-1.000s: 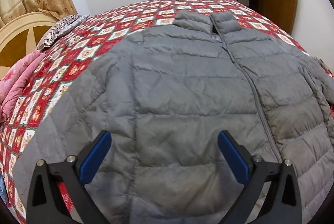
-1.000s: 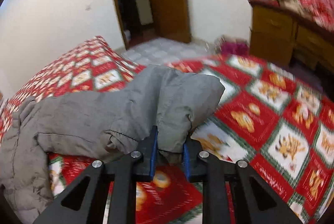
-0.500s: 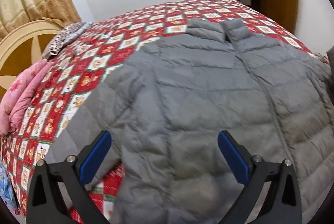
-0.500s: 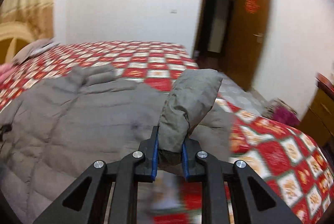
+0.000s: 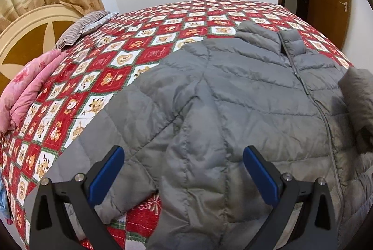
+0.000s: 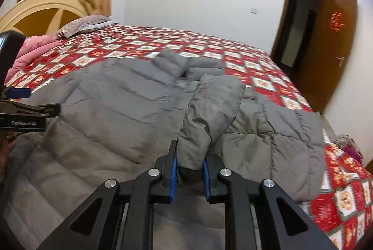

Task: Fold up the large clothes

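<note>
While clamped in the right gripper (image 6: pixel 189 167), sleeve (image 6: pixel 209 114) over jacket (image 6: pixel 105 105)

A bed covered by a red-and-white patterned quilt (image 5: pixel 121 68) carried everything. A grey padded jacket (image 5: pixel 233 110) lay spread face up across its near right part, collar far. At the far left lay a striped pillow (image 5: pixel 81 26) and a pink blanket (image 5: pixel 30 84).

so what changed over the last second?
The right gripper, shut on the sleeve throughout, swung it from out over the quilt in across the jacket body. The left gripper drifted slightly, jaws open and empty as before. The jacket body stayed flat.
</note>
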